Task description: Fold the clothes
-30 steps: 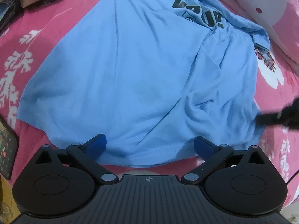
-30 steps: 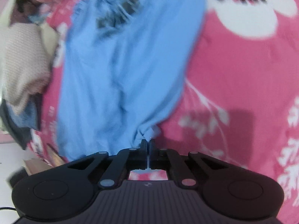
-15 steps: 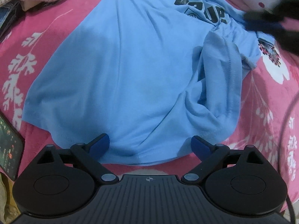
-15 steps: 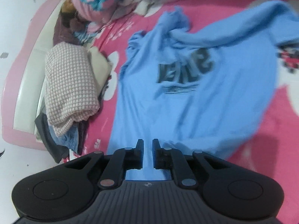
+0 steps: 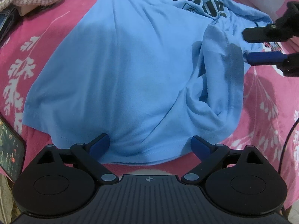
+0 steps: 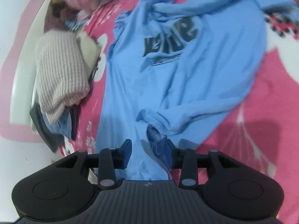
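T-shirt (image 5: 130, 71) side flap was carried inward at 3 o'clock by right gripper (image 6: 149, 149), jaws now opening w/ cloth loose between; left gripper (image 5: 149, 145) wide, empty; flap may be dragged back if snagged.

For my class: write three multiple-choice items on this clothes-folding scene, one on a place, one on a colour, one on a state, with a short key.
1. Where does the striped knit garment lie in the right wrist view?
A. Left of the T-shirt
B. On top of the T-shirt
C. Between the gripper fingers

2. What colour is the T-shirt?
A. White
B. Light blue
C. Green

3. How does the left gripper stand?
A. Shut on the hem
B. Open wide, with the hem between its fingers
C. Holding a phone

Key:
1 A, it sits on a stack of clothes left of the shirt, on the pink floral bedspread.
2 B, light blue with a dark print.
3 B, its blue pads stand far apart either side of the hem, pressing nothing.
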### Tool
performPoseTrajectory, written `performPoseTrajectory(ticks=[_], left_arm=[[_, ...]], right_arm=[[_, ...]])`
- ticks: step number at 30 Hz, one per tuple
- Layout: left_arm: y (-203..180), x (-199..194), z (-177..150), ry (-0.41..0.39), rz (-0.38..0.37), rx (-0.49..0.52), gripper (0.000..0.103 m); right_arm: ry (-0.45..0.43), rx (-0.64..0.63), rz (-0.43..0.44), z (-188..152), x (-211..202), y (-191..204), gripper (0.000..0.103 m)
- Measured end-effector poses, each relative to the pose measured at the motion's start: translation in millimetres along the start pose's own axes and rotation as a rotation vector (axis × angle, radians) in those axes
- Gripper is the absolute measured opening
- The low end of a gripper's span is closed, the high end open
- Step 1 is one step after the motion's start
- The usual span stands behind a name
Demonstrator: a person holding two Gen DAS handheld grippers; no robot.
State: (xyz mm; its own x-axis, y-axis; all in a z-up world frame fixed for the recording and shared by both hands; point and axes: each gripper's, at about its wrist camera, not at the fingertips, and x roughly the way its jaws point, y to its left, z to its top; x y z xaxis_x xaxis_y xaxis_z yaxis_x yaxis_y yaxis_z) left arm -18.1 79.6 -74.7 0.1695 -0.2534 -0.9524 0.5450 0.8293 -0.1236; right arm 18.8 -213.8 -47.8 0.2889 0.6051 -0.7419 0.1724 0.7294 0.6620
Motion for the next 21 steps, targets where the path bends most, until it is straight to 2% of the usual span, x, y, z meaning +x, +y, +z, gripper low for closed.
performPoseTrajectory(ticks=[4,9,11,14,19,21], left_arm=[[-3,1,-1,-0.004,0.017,0.0,0.095],[-6,2,-1,-0.006,0.038,-0.002,0.096],[-6,2,-1,-0.006,0.042,-0.007,0.096],[-6,2,-1,-0.007,0.048,-0.014,0.096],[-7,2,-2,-0.012,0.057,-0.02,0.096],[-7,2,-2,-0.012,0.061,-0.023,0.096]], right_arm=[[0.022,-0.2,-0.067,2,22,25,0.04],[0.067,-0.461,-0.027,-13,41,71,0.04],[0.066,-0.565,-0.046,-23,43,84,0.04],[0.07,-0.639,-0.042,-33,37,90,0.04],[0.069,-0.652,0.044,-38,18,90,0.04],[0.077,-0.61,0.063,-35,14,85,0.04]])
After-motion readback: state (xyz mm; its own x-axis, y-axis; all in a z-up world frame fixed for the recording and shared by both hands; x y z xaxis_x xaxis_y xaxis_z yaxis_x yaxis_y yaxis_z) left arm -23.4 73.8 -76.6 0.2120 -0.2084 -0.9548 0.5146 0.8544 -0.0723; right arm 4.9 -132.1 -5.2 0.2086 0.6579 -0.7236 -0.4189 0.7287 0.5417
